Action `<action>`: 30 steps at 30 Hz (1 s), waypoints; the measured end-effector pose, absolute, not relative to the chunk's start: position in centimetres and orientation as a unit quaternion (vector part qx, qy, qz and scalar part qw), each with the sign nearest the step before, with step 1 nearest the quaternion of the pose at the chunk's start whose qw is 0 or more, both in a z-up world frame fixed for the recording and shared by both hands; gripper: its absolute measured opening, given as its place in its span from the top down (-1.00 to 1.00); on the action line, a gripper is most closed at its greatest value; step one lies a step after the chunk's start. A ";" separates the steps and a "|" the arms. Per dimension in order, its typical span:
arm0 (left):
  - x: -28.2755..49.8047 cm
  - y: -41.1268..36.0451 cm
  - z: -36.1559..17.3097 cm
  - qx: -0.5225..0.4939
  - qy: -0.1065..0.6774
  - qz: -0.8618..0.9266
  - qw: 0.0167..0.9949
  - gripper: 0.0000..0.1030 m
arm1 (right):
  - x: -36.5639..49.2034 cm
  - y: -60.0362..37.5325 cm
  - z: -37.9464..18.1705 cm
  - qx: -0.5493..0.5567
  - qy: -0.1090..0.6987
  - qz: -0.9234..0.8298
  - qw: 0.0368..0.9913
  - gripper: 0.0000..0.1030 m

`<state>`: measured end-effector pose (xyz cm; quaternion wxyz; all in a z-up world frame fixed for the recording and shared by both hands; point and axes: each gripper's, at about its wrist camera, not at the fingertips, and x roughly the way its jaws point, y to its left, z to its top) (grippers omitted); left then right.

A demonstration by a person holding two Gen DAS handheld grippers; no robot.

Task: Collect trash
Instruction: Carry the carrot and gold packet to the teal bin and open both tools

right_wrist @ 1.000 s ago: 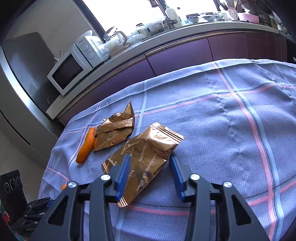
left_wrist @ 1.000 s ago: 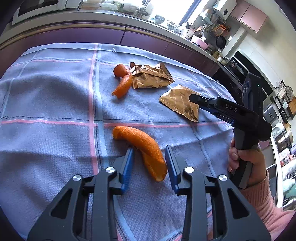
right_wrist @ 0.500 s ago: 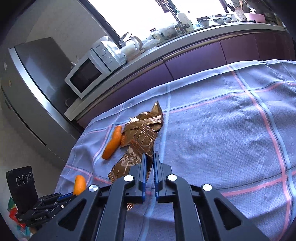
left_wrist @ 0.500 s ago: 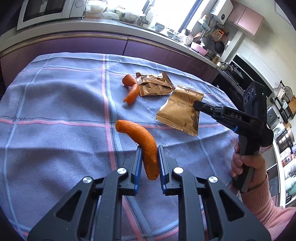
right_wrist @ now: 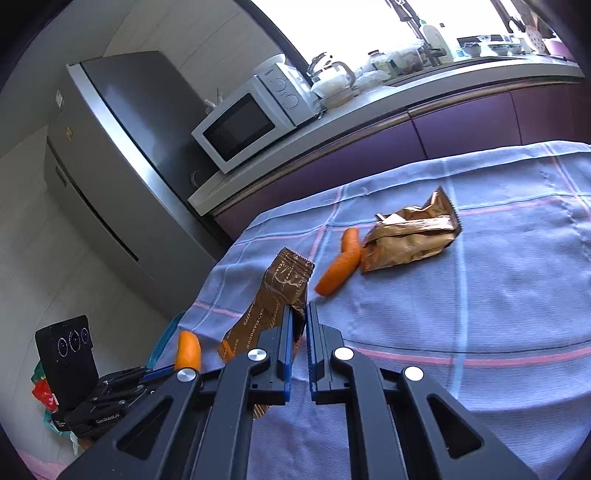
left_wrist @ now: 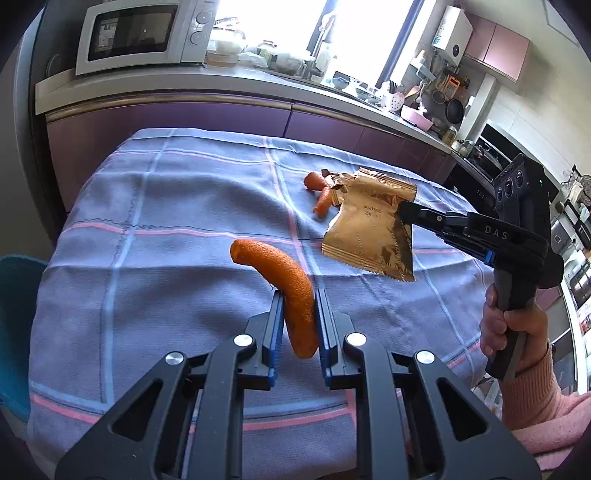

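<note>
My left gripper (left_wrist: 298, 295) is shut on a long curved orange peel (left_wrist: 284, 280), lifted off the blue checked tablecloth (left_wrist: 166, 229). My right gripper (right_wrist: 299, 314) is shut on the edge of a flat gold snack wrapper (right_wrist: 275, 295), which hangs above the cloth; in the left wrist view this wrapper (left_wrist: 369, 236) dangles from the right gripper (left_wrist: 404, 210). In the right wrist view the left gripper (right_wrist: 166, 371) shows at the lower left with the peel (right_wrist: 189, 349) in it. On the cloth lie a second orange peel (right_wrist: 341, 264) and a crumpled gold wrapper (right_wrist: 410, 238).
A purple counter (left_wrist: 184, 114) with a microwave (left_wrist: 136, 35) runs behind the table. A grey fridge (right_wrist: 122, 166) stands at the left. A teal thing (left_wrist: 14, 328) sits off the table's left edge. A hand in a pink sleeve (left_wrist: 532, 398) holds the right gripper.
Both grippers closed on their pieces, the left on the long peel and the right on the flat wrapper, then lifted them off the cloth and drew back from the table.
</note>
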<state>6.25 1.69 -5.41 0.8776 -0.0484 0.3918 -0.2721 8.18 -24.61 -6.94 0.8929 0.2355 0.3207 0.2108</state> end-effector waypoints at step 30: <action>2.5 14.2 -3.7 -0.080 0.364 -0.165 0.913 0.67 | 10.4 -12.0 -6.0 0.187 0.345 0.322 0.862 0.88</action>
